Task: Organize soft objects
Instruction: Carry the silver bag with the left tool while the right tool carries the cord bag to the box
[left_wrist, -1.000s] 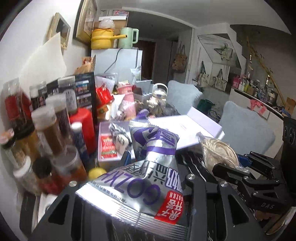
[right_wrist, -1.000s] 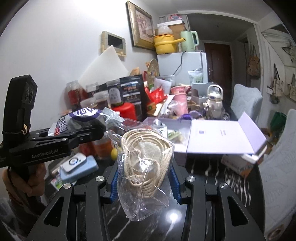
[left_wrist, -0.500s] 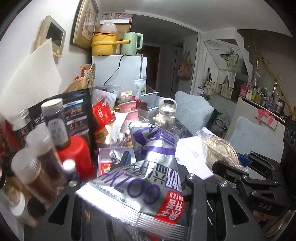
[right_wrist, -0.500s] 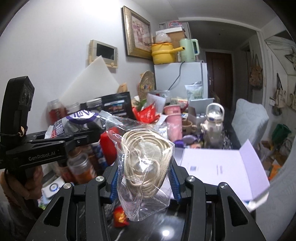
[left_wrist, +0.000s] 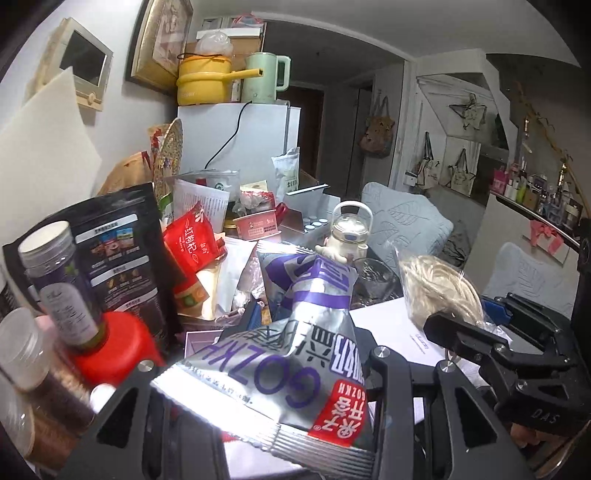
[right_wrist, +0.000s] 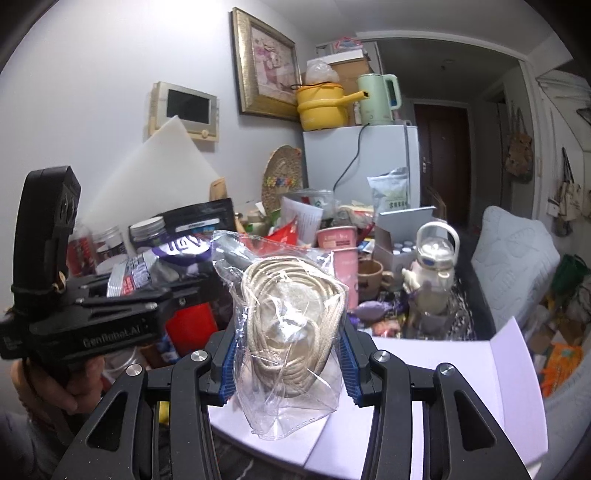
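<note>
- While my left claw (left_wrist: 295, 321) pinches the crinkly silver-and-purple foil snack bag (left_wrist: 295, 354), it handles light and slippery.
- My right claw (right_wrist: 286, 347) clamps the clear bagged coil of cream rope (right_wrist: 291, 321) mid-bundle; soft, squashy.

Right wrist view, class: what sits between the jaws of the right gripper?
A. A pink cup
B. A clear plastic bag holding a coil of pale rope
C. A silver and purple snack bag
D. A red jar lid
B: the clear bag of coiled rope is pinched between the blue pads of the right gripper.
</note>
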